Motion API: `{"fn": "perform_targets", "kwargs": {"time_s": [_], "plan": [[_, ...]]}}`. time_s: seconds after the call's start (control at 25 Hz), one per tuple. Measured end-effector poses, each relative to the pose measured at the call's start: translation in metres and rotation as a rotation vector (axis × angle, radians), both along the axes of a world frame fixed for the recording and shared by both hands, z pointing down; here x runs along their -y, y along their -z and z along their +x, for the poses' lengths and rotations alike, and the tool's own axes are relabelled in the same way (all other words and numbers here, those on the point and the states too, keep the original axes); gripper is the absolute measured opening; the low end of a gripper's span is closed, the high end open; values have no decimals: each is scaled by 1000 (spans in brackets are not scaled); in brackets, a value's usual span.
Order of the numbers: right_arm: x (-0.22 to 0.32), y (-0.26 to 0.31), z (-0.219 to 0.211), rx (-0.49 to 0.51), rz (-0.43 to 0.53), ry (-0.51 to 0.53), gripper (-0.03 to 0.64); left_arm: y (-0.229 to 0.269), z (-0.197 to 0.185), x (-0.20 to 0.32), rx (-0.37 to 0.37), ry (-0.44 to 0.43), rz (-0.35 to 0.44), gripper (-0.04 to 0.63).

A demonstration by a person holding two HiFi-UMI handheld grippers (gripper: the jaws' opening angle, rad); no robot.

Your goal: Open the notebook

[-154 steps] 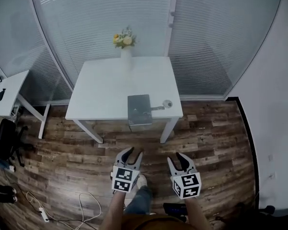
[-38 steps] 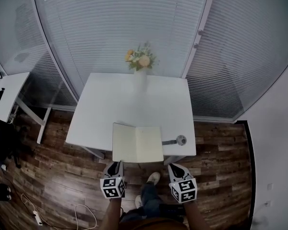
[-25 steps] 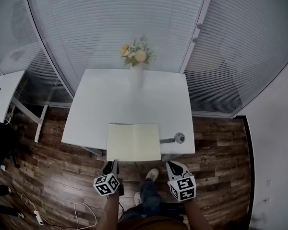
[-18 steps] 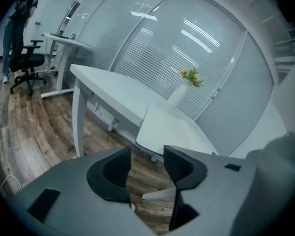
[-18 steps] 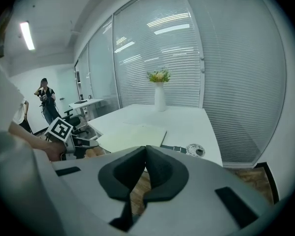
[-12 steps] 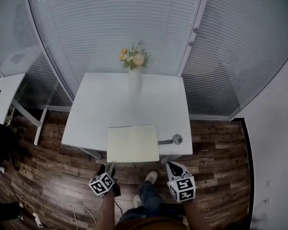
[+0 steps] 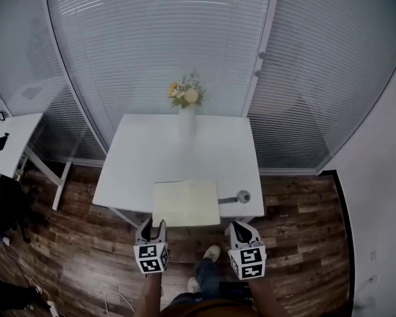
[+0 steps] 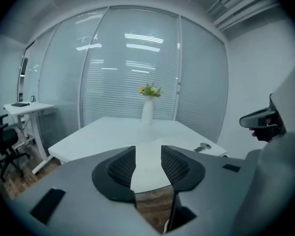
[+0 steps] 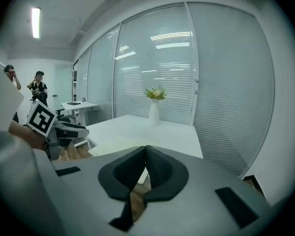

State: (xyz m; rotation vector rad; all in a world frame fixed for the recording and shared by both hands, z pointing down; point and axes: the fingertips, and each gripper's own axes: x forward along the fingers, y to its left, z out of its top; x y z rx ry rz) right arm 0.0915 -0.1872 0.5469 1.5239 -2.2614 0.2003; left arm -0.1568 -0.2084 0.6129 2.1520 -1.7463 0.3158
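Note:
The notebook (image 7: 185, 203) lies open on the white table (image 7: 185, 157), pale blank pages up, at the table's front edge. Both grippers hang in front of that edge, over the floor, apart from the notebook. My left gripper (image 7: 152, 227) is below the notebook's left corner; its jaws stand apart with nothing between them and are closing (image 8: 148, 154). My right gripper (image 7: 239, 228) is below the table's right corner with its jaws pressed together and empty (image 9: 146, 154). In the right gripper view the open notebook (image 9: 115, 144) shows beyond the jaws.
A white vase of flowers (image 7: 187, 114) stands at the table's far edge. A small round metal object (image 7: 241, 196) lies right of the notebook. A side desk (image 7: 6, 147) and a chair stand at the left; glass walls with blinds are behind. People (image 9: 39, 87) stand far off.
The notebook, closed and grey at first, now lies open. Both grippers have risen a little in front of the table; the left one has rolled back upright and its jaws have parted.

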Motion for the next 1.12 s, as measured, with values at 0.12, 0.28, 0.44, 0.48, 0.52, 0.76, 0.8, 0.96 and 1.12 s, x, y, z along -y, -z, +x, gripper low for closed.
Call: {"fn": "perform_targets", "kwargs": {"time_s": [0.12,0.28,0.44,0.48,0.52,0.76,0.8,0.96,1.12], "plan": [[-1,20,-2,19,59,-25,12,31,23,-4,-64,-70,42,107],[-1,48,-7,32,116,-35,12,77,43,-4,-115,-118,101,37],[-8,74,-14,63,164,-31,12,126,47,-15,-62,-136,230,25],[-11,79,-15,67,177,-30,12,139,47,-18,-37,-141,271,25],[-12,85,-16,69,190,-30,12,148,47,-21,-22,-148,296,25],[-22,98,-19,85,219,-28,12,157,48,-35,-35,-175,299,25],[-23,98,-21,87,219,-26,12,156,48,-37,-15,-181,308,25],[-27,100,-23,82,226,-23,12,158,49,-39,5,-182,324,25],[-33,102,-20,80,229,-26,12,162,45,-43,-53,-151,313,25]]}}
